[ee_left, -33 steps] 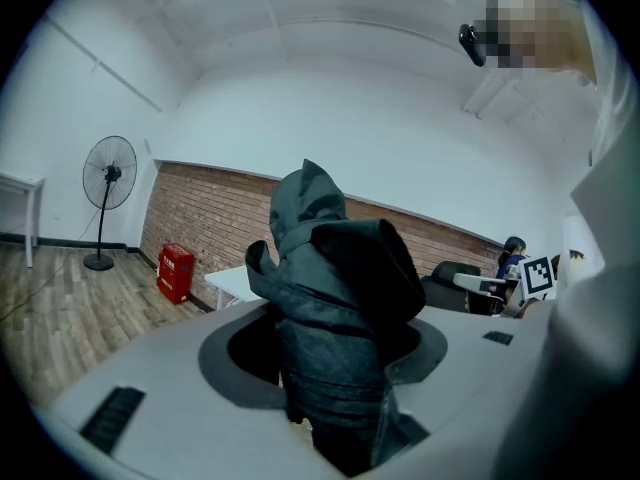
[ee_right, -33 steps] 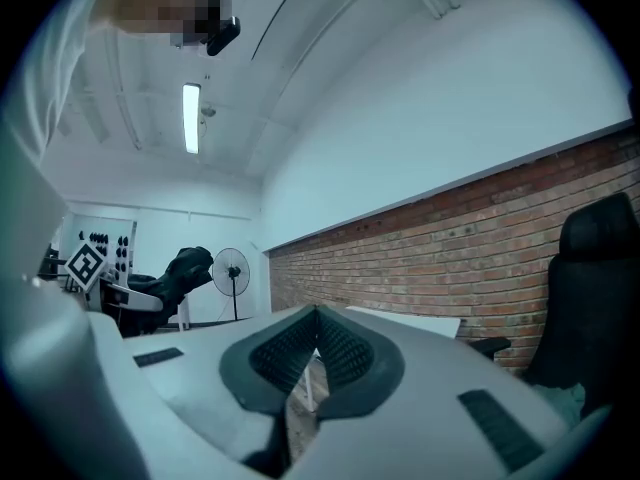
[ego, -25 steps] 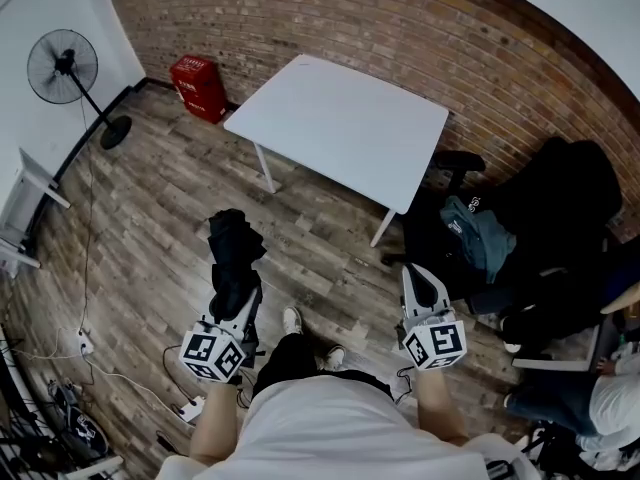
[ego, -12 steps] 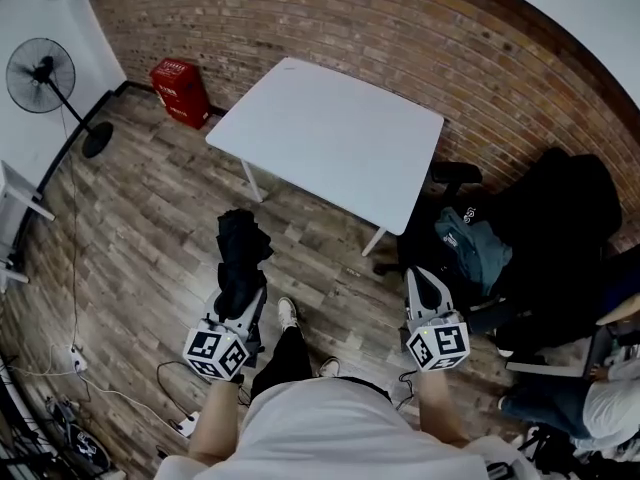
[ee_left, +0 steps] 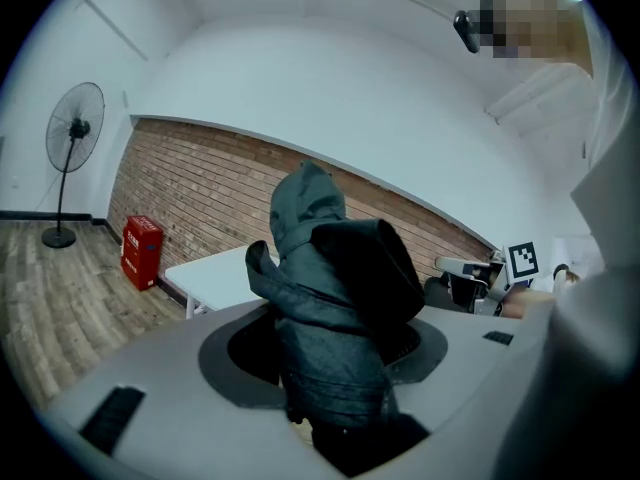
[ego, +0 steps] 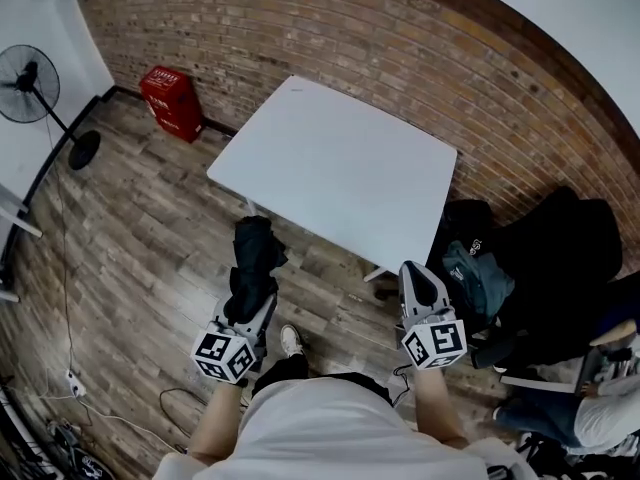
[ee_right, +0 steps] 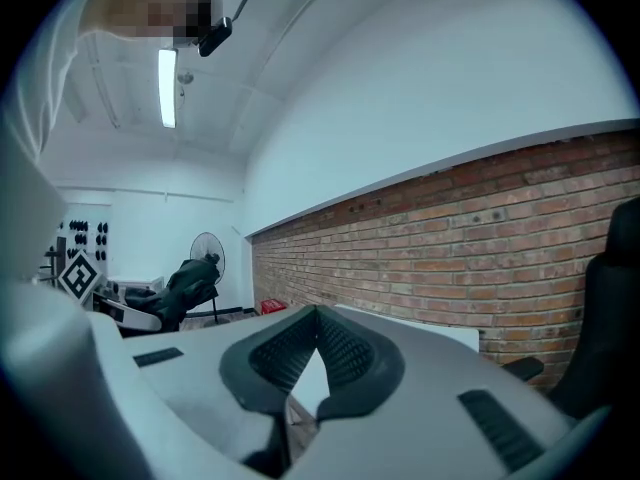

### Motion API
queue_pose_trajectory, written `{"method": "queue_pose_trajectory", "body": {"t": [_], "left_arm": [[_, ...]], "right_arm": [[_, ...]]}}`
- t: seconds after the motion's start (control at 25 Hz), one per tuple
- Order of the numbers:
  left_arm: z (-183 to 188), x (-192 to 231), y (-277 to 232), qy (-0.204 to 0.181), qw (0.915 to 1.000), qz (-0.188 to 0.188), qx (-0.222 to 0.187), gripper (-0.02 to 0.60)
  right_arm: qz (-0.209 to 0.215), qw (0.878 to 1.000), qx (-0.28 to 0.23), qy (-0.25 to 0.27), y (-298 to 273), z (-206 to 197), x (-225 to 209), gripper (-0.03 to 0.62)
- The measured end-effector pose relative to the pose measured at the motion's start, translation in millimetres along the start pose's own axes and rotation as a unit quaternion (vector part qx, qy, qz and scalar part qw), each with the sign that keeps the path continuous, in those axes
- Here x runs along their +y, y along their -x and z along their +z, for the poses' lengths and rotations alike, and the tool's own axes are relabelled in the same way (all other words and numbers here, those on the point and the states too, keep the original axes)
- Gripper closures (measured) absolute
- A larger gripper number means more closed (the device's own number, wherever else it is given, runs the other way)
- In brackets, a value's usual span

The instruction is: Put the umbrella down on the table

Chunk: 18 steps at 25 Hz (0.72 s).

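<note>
A folded black umbrella (ego: pixel 255 258) sticks out forward from my left gripper (ego: pixel 250 303), which is shut on its lower part. In the left gripper view the umbrella (ee_left: pixel 330 308) fills the gap between the jaws (ee_left: pixel 325 358) and hides the pads. It hangs over the wooden floor, just short of the near edge of the white table (ego: pixel 340 168). My right gripper (ego: pixel 415 273) is level with the left one, to its right, near the table's right corner. Its tips (ee_right: pixel 317 313) meet with nothing between them. The table (ee_right: pixel 440 333) lies right beyond them.
A red box (ego: pixel 172 103) stands by the brick wall at the back left, with a floor fan (ego: pixel 30 83) further left. Right of the table is a chair heaped with dark clothes (ego: pixel 560 248) and a grey-blue bag (ego: pixel 475 268). A seated person (ego: pixel 600 408) is at the lower right.
Both grippers have moved forward toward the table, the left one carrying the umbrella. The table's near edge is now much closer to both.
</note>
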<state>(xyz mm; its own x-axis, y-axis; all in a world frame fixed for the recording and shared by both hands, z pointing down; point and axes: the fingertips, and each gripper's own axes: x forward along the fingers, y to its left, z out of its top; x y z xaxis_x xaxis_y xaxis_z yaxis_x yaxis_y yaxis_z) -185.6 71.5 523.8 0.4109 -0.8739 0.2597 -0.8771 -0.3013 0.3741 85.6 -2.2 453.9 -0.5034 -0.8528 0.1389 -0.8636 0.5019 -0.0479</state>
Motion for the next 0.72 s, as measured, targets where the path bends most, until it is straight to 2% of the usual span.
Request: {"method": "queue_pose_trajectory", "body": {"t": [0.16, 0.4, 0.56, 0.72], "left_arm": [[25.3, 20.0, -30.7, -0.013, 0.9995, -0.029, 0.007, 0.345], [38.3, 25.5, -77.4, -0.009, 0.9982, -0.057, 0.018, 0.345], [41.0, 15.1, -109.4, -0.012, 0.9975, -0.067, 0.022, 0.345], [42.4, 10.4, -133.4, -0.006, 0.9979, -0.059, 0.023, 0.345]], "right_arm": [[-0.012, 1.0, -0.002, 0.003, -34.4, 10.0, 4.2, 0.575], [-0.033, 0.999, 0.012, -0.005, -54.7, 4.6, -12.9, 0.575], [-0.029, 1.0, 0.009, -0.009, -74.4, 4.9, -35.1, 0.576], [-0.015, 1.0, 0.004, -0.012, -101.1, 8.2, -55.7, 0.575]]}}
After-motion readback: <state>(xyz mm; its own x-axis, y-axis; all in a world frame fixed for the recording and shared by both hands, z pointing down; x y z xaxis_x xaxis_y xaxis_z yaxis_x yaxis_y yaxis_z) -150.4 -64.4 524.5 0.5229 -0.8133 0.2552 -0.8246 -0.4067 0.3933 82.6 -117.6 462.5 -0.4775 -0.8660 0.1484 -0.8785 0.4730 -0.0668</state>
